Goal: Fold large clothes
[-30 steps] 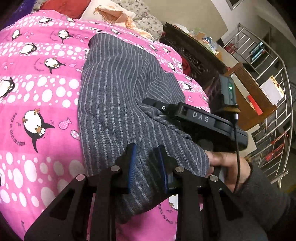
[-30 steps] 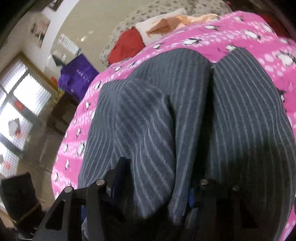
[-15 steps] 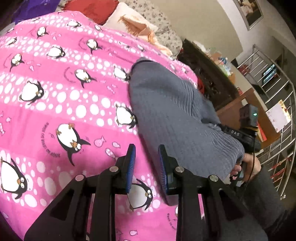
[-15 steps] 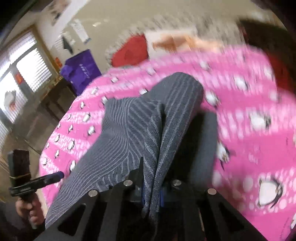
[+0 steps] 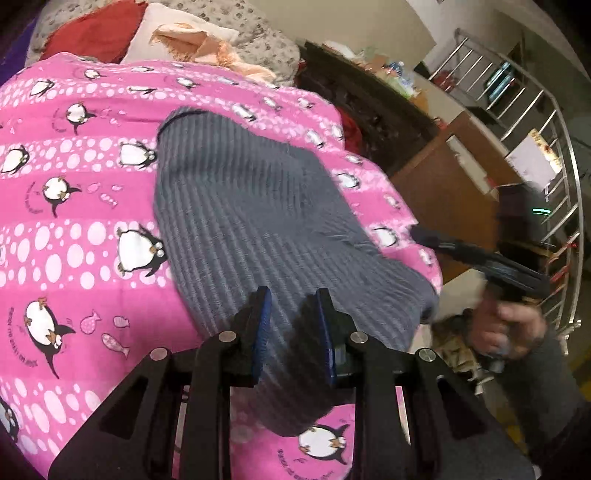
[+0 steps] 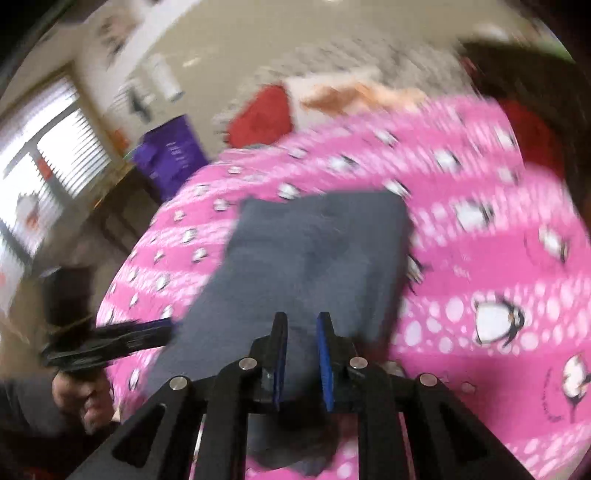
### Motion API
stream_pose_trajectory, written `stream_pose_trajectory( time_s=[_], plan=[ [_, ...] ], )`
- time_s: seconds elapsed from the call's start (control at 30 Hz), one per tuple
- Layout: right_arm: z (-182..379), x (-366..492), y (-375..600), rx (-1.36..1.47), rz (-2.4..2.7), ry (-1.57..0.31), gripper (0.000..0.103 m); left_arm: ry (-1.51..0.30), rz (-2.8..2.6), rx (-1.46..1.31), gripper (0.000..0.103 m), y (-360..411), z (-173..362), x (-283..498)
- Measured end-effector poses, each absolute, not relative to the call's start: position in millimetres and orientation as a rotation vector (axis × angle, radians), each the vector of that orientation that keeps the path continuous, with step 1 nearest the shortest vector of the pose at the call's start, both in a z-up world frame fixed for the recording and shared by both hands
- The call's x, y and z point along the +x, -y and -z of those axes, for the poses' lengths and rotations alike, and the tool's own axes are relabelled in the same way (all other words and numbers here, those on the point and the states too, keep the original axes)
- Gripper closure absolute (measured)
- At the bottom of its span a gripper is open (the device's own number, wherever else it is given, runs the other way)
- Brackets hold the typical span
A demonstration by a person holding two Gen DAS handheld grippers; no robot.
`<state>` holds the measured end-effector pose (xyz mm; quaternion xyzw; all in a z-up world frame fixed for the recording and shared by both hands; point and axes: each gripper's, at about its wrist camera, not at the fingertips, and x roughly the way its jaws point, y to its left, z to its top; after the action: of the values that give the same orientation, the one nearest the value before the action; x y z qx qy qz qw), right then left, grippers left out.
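The blanket (image 5: pixel 74 206) is bright pink, printed with bands of white dots, small pink fish and black-and-white penguins with orange beaks and feet. The folded garment (image 5: pixel 258 221) lying on it is dark grey with thin pale stripes. Both grippers are black with blue pads (image 5: pixel 263 332); the right gripper (image 6: pixel 302 354) shows the same blue on the inner faces. Past the blanket's far edge lie a red cushion (image 5: pixel 96 33), a white pillow (image 5: pixel 184 40) with a peach cloth (image 5: pixel 207 48) on it, and grey speckled bedding (image 5: pixel 266 48). A purple bag (image 6: pixel 168 155) stands beyond the blanket's far corner.
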<state>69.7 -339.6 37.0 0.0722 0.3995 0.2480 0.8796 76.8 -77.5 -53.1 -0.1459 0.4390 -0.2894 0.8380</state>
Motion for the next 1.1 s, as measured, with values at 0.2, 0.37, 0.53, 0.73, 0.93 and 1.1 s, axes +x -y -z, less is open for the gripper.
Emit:
stream_pose_trajectory(
  time_s=[0.2,0.37,0.53,0.73,0.93,1.1],
  plan=[
    [13,40,301,-0.035,-0.500,-0.977,0.089,-1.017,0.626,-0.195,0.081,88,74,66],
    [60,22,307,0.043,-0.441,-0.955,0.089,-1.034,0.604,-0.109,0.081,94,90,58],
    [45,26,306,0.033,-0.411,-0.975,0.089,-1.008,0.611,-0.108,0.081,87,84,51],
    [-7,12,287,0.126,-0.389,-0.810,0.089,-0.932,0.631,-0.133,0.081,89,62,38],
    [71,12,279,0.070,-0.344,-0.885,0.089,-0.985,0.619,-0.069,0.081,97,97,39],
    [62,17,283,0.098,-0.372,-0.959,0.088,-0.996,0.624,-0.123,0.081,92,90,41]
  ],
)
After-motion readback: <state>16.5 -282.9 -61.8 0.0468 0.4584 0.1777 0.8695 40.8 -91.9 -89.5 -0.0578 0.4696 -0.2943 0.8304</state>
